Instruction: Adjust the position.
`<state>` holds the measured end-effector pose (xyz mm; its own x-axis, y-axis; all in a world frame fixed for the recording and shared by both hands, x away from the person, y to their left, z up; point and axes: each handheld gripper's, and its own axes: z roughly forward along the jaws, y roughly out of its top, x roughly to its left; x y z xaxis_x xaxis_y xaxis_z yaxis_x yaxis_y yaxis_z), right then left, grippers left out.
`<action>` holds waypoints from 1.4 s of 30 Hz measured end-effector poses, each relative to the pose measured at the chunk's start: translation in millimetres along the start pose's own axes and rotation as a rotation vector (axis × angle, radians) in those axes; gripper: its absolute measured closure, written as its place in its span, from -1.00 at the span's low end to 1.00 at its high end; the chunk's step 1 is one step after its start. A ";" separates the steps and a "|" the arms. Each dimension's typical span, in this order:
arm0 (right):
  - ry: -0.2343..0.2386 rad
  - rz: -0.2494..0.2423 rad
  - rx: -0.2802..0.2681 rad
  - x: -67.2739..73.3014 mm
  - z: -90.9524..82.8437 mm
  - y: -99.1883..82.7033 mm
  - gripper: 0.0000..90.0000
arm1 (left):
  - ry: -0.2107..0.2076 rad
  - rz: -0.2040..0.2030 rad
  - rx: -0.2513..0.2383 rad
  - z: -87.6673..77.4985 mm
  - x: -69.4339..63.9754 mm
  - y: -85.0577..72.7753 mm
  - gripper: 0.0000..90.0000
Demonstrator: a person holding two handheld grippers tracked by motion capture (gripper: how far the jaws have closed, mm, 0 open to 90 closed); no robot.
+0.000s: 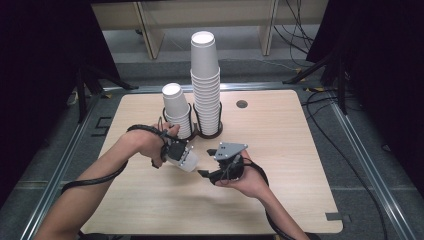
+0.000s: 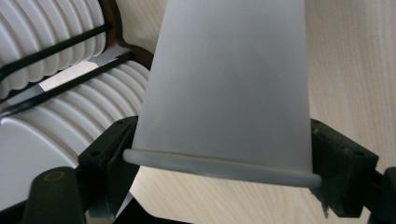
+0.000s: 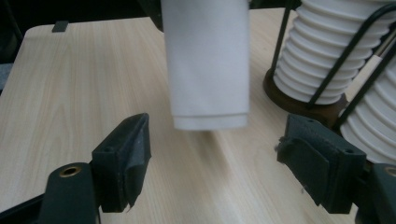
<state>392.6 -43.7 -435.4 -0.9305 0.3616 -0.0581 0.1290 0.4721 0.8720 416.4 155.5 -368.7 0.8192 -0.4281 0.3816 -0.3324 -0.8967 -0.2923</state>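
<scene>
left gripper [image 1: 186,159] pinches a white paper cup [image 2: 229,88] near its rim, above the wooden table [image 1: 280,200]. right gripper [image 3: 215,163] jaws spread apart, cup's base between and beyond them. stacked cups [image 1: 205,80] stand in a wire holder [image 1: 210,131].

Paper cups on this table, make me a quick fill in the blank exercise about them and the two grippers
1. The left gripper is shut on a single ____ cup.
2. The right gripper has its jaws ____.
3. The wire holder keeps ____ stacks of cups.
4. The taller stack stands on the holder's ____ side in the high view.

Missing words: paper; open; two; right

White cups [image 1: 204,80] (ribbed), blk fingers [image 3: 122,158]
</scene>
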 end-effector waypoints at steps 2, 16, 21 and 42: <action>-0.010 -0.004 0.012 0.4 6.1 3.0 -0.43 | 0.005 -0.005 -0.012 0.8 0.0 3.6 -0.59; -0.007 0.033 0.060 -4.3 25.0 2.2 -0.42 | 0.004 0.025 -0.011 -1.5 1.3 10.0 -0.59; -0.003 0.044 0.059 -4.7 30.2 0.7 -0.42 | -0.001 0.049 -0.002 -1.9 2.2 11.9 -0.59; 0.018 0.075 0.073 -3.7 40.6 -1.5 -0.42 | 0.014 0.040 -0.030 0.1 1.0 11.5 -0.59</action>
<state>409.8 -13.2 -456.3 -0.9233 0.3838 0.0152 0.2223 0.5016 0.8361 413.4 144.8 -371.7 0.7987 -0.4647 0.3823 -0.3786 -0.8819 -0.2810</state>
